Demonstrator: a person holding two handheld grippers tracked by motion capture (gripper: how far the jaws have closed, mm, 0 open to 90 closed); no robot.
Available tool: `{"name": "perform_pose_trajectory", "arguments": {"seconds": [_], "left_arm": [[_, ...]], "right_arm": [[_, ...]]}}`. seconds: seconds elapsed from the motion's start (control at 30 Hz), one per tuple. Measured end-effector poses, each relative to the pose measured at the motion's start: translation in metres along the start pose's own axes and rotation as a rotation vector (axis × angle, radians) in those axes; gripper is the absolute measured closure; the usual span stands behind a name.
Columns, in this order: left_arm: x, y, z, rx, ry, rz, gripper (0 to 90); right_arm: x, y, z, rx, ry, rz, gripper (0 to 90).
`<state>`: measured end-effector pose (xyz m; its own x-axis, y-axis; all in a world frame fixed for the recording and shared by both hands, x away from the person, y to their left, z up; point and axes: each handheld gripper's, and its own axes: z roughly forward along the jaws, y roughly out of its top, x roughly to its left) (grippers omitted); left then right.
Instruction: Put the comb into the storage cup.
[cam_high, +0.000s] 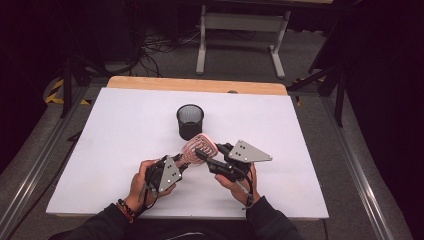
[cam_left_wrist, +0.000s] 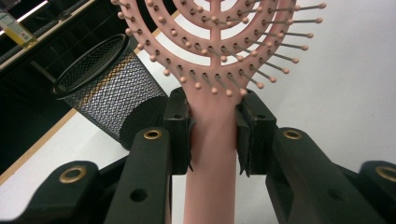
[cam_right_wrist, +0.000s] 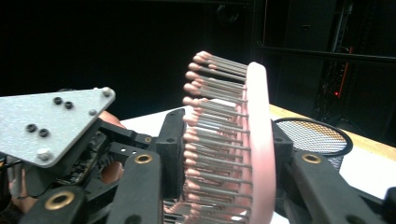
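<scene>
The pink hairbrush (cam_high: 198, 148) hangs above the white table (cam_high: 115, 150); its handle end is hidden. Left tool (cam_left_wrist: 214, 126) clamps the smooth handle, right tool (cam_right_wrist: 224, 154) the bristled head, near the black mesh cup (cam_high: 190, 121)

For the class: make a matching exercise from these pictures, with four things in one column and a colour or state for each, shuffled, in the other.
Things:
1. hairbrush
2. mesh cup
3. left gripper
4. right gripper

States:
A. black, stands empty on the table
B. shut on the brush's handle
C. pink, held off the table
D. shut on the brush's head

Pairs: 1-C, 2-A, 3-B, 4-D
</scene>
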<state>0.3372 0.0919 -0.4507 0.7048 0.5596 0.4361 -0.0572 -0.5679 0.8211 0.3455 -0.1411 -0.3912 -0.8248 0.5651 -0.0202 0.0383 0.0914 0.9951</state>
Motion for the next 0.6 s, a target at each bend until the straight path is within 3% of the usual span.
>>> {"name": "perform_pose_trajectory", "arguments": {"seconds": [0.27, 0.47, 0.6], "left_arm": [[0.000, -0.001, 0.000, -0.014, 0.005, 0.008, 68.4], [0.005, -0.003, -0.001, -0.030, -0.017, -0.011, 64.7], [0.004, -0.003, -0.003, -0.034, -0.019, 0.001, 62.9]], "right_arm": [[0.008, 0.003, -0.001, 0.004, 0.018, -0.052, 62.9], [0.008, 0.005, -0.007, -0.002, -0.009, -0.111, 63.0], [0.005, 0.006, -0.012, -0.004, -0.019, -0.114, 63.0]]}}
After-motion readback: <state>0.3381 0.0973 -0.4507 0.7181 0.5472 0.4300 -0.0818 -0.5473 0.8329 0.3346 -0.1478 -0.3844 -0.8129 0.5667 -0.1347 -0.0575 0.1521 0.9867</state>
